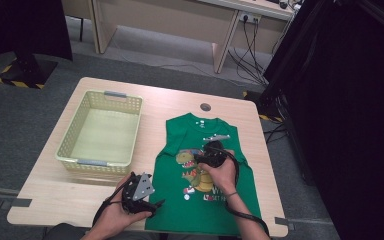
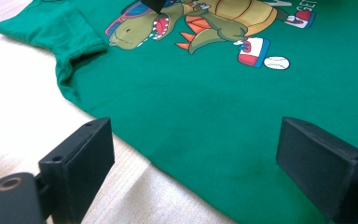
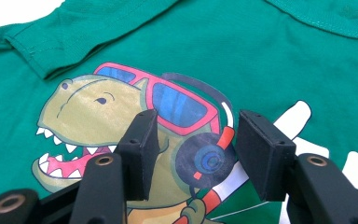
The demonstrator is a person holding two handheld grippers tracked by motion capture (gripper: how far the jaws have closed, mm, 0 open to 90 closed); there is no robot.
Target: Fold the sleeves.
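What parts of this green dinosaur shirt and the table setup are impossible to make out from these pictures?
- T-shirt print lettering: in the high view too small, partly under the right hand; cut off by the frame edge in both gripper views.
- Shirt's bottom hem: at the high view's lower edge, behind the forearms.
- Basket near inside wall: hidden by its own rim.
- Dinosaur's body: in the right gripper view, behind the right gripper.

The green T-shirt [image 1: 200,170] carries white lettering at about four o'clock from its dinosaur print [image 1: 196,172]. In the high view the letters are too small and partly covered to read. In the left gripper view, a cropped fragment at the upper right edge looks like "BE"; nothing else is legible.
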